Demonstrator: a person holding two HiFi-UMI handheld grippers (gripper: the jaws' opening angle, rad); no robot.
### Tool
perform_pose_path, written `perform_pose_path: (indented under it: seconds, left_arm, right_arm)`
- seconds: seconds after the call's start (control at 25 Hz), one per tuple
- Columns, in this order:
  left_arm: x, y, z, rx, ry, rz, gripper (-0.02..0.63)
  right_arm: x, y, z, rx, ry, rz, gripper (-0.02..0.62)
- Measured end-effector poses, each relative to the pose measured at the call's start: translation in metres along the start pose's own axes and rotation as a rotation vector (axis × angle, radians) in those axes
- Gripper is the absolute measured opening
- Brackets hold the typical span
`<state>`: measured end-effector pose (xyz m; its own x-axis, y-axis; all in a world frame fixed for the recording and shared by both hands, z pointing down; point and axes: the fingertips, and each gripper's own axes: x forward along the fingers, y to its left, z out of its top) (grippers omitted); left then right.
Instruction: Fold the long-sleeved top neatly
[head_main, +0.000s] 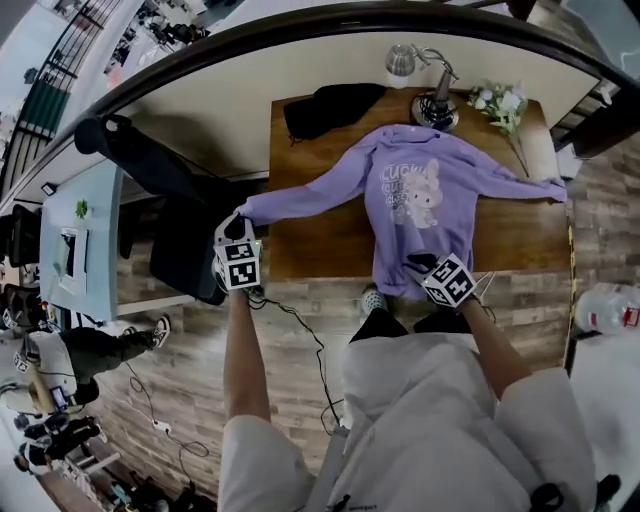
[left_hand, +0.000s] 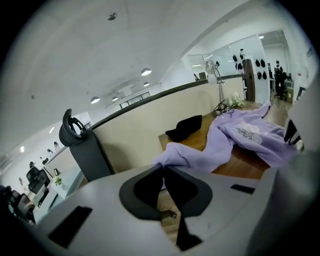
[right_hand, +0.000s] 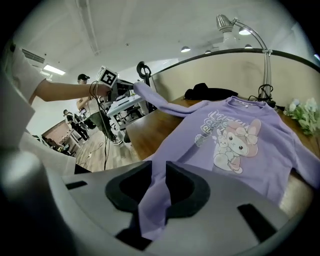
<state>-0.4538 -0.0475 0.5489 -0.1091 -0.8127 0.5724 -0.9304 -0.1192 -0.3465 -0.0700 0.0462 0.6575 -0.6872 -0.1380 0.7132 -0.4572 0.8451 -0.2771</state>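
**Garment.** I find the long-sleeved top (head_main: 410, 200), lilac, lying front up on the wooden table (head_main: 320, 250). Its cartoon rabbit print (right_hand: 235, 142) faces upward. The body runs from the collar at the far side to the hem at the near edge. 1 sleeve lies flat toward the right of the head view. The other sleeve (head_main: 300, 205) stretches past the table's left edge and is clear of the wood along its outer part.

**Left gripper** (left_hand: 163, 172). Its 2 jaws are all but closed, and a thin strip of lilac shows between the pads. The sleeve cuff (left_hand: 172, 156) bunches directly above the fingertips, so I record the cuff as pinched. The gripper sits beyond the table's left edge (the right gripper view shows it raised, with the sleeve sloping up to it).

**Right gripper** (right_hand: 154, 182). The jaws stand narrow, clamped on a fold of the hem (right_hand: 150, 220). The cloth passes between the 2 pads and hangs below them toward the camera. This grip is at the table's near edge, at the bottom of the top's body.

**Surroundings.** At the far side of the table I note a black garment (head_main: 330, 105), a desk lamp (head_main: 435, 95) and a spray of flowers (head_main: 500, 100). The lamp's base sits just beyond the collar.
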Motion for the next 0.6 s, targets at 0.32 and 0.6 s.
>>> perform_pose_path:
  seconds: [0.32,0.6]
  left_arm:
    - [0.038,0.083,0.034,-0.037,-0.056,0.066,0.031]
    - [0.077,0.105,0.023,-0.065,-0.030,0.067,0.032]
  right_arm:
    - [0.004,0.002,0.004,0.028,0.031,-0.050,0.097]
    - [0.004,0.002,-0.013,0.046,0.110,-0.075,0.098]
